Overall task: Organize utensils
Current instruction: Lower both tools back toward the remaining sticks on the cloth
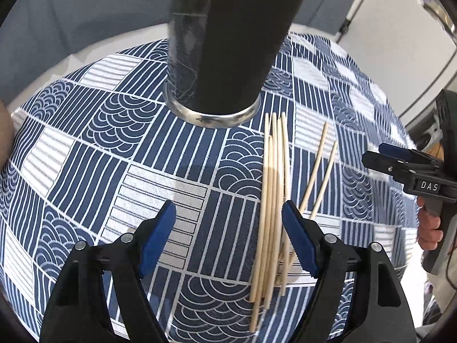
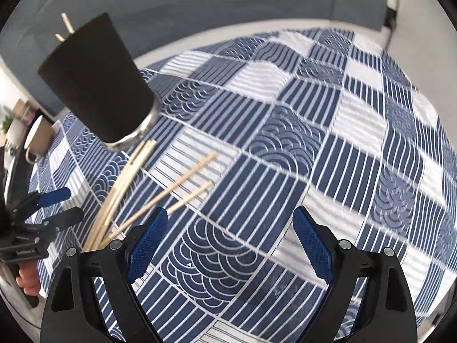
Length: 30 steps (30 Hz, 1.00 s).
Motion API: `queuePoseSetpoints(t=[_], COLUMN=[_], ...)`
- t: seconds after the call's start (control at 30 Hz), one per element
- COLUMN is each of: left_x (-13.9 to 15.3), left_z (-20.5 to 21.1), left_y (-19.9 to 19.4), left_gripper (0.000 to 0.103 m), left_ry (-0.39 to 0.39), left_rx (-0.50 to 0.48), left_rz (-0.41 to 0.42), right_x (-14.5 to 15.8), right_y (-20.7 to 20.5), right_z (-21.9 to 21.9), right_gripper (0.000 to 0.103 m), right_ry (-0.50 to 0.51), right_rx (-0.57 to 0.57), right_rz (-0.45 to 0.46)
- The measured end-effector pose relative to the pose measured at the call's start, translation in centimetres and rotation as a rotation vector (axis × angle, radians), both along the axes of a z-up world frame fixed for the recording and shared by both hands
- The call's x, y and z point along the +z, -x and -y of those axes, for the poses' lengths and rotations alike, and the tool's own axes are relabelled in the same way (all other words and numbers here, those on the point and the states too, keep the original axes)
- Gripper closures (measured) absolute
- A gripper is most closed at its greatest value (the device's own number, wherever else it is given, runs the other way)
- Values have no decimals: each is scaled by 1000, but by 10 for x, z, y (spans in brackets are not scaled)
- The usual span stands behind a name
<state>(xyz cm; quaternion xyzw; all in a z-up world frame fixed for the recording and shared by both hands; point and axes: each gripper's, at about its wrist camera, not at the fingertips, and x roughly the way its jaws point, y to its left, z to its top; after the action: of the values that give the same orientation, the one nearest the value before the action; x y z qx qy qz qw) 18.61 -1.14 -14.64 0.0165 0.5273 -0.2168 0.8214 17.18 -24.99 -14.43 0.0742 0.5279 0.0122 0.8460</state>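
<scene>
While both grippers hang open and empty over the patterned tablecloth point(image 1: 85, 148), the hazards list from near to far as follows.

Item, left gripper point(image 1: 228, 228): jaws spread wide, nothing pressed between the blue pads point(image 1: 158, 238); the bundle of wooden chopsticks point(image 1: 271, 200) lies flat on the cloth, partly between the jaws and close against the right-hand pad; risk, a closure from this offset likely catches only some sticks and pushes the rest aside, since they lie loose and roll easily.

Item, right gripper point(image 2: 231, 245): jaws likewise wide, only cloth between them; the chopstick ends sit just beside its left finger; risk, a sideways move could sweep them out of line.

Item, two stray chopsticks point(image 1: 320, 171): lying apart from the bundle, angled to it; risk, left behind if only the main bundle is taken.

Item, black holder cup point(image 1: 222, 43): upright on the cloth, metal base ring point(image 1: 212, 117) just beyond the bundle's far tips, a couple of sticks already standing in it point(image 2: 65, 27); risk, tall and narrow at the base, so a knock from a finger or a stick pushed endwise may tip it.

Item, beige mug point(image 2: 35, 140): farther off at the table's edge, clear of the work; low risk.

Item, both grippers converging on one bundle; risk, collision between them.
</scene>
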Motion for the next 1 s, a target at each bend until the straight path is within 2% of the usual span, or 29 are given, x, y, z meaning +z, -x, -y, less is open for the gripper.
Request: queuePoseSetpoints(t=[0.4, 0.7, 0.83, 1.0], left_x=[-10, -16, -19, -20], left_z=[9, 19, 27, 28], left_y=[-14, -20, -22, -22], left_gripper=[27, 27, 20, 18], left_ry=[-32, -126, -149, -156], left_rx=[5, -15, -34, -37], left_rz=[-20, 2, 4, 10], right_x=[-21, -25, -25, -27], right_y=[-8, -11, -11, -15], right_z=[-24, -34, -34, -41], right_gripper=[18, 16, 14, 13], right_ry=[29, 100, 94, 111], right_rx=[-53, -119, -192, -240], right_rz=[-79, -107, -132, -176])
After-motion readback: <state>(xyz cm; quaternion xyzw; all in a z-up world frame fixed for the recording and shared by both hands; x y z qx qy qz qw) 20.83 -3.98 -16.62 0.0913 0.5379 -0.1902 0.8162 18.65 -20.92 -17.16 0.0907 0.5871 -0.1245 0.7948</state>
